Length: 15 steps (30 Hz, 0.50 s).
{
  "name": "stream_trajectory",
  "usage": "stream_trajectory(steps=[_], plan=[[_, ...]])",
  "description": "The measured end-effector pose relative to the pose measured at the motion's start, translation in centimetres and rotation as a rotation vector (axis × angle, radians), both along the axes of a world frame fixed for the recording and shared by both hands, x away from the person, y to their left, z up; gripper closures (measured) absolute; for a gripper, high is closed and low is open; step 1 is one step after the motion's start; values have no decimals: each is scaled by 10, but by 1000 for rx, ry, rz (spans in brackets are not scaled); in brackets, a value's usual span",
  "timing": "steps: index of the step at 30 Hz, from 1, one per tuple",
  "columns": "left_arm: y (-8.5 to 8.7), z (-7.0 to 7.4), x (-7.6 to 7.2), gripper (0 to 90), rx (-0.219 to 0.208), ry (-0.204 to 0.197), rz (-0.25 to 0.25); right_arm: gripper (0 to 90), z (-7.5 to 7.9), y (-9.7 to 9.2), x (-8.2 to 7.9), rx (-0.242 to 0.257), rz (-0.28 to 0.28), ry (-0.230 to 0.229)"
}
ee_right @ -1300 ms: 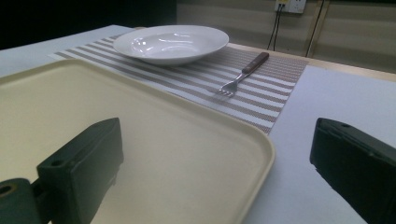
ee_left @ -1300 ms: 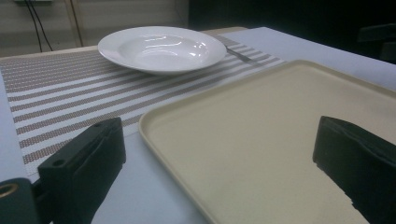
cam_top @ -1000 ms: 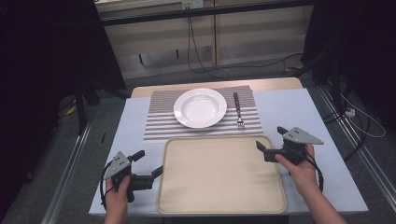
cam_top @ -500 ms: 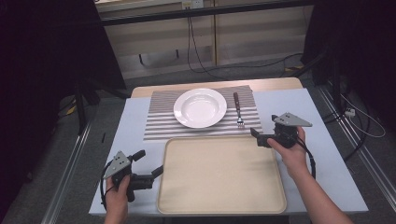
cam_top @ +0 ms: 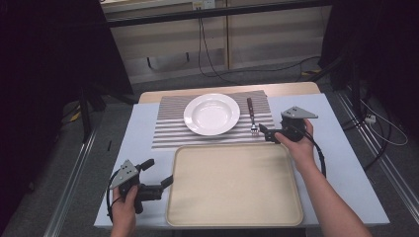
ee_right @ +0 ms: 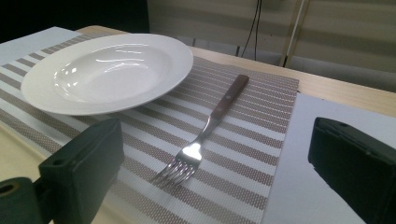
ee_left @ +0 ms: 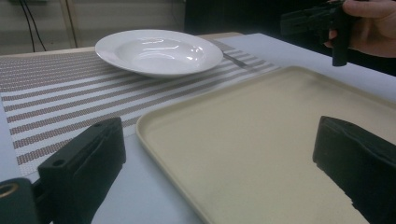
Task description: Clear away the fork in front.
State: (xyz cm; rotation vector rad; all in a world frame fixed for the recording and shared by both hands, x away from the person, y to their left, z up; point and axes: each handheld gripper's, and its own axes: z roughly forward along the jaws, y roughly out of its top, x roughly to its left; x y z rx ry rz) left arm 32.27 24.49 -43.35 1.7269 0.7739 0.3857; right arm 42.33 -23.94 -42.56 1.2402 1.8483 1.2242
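Fork [ee_right: 205, 133]: lies flat on the striped placemat [cam_top: 170, 126], just right of the plate, wooden handle toward the far side, tines toward the near side; nothing touches it.
Right gripper [cam_top: 264, 132]: held in the person's right hand [cam_top: 296, 143], just right of the fork's tines and close to them; jaws wide apart, empty; in its own view the fork lies between the two jaws, farther off.
Left gripper [cam_top: 158, 180]: held in the left hand [cam_top: 123, 205] at the near left of the table, beside the tray's left edge; jaws wide apart, holding nothing.
Plate [cam_top: 212, 114]: white, deep, empty, on the middle of the placemat.
Tray [cam_top: 234, 185]: beige, empty, on the near side of the placemat, its far edge close to the mat's near edge.
Table [cam_top: 341, 148]: pale blue top, with a wooden strip at the far edge.
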Motion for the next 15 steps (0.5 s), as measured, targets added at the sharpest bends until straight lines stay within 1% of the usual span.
stream_trajectory(steps=[1, 3, 5, 7, 8, 10, 11, 13, 14, 15], plan=[[0, 0, 0, 28, 0, 0, 0, 31, 0, 0, 0, 0, 0, 0], [0, 0, 0, 28, -1, 0, 1, 34, 0, 1, 6, -11, 5, 11], [0, 0, 0, 27, 1, -1, 2, 36, 0, 2, 11, -23, -3, 19], [0, 0, -1, 27, 2, -2, 2, 40, -1, 3, 16, -25, 0, 25], [1, 0, -1, 27, 3, -1, 3, 41, -2, 4, 22, -34, 0, 33], [1, 0, 0, 28, 3, 0, 4, 43, -2, 5, 25, -39, 0, 40], [1, 0, -1, 28, 2, -1, 5, 43, -2, 6, 27, -41, 1, 39], [0, 0, -1, 27, 2, -2, 3, 43, -3, 7, 33, -32, -3, 49], [0, 0, -1, 27, 1, -2, 4, 43, -4, 7, 38, -36, -4, 51], [0, 0, -1, 27, -1, -2, 4, 43, -4, 7, 38, -36, -4, 51]])
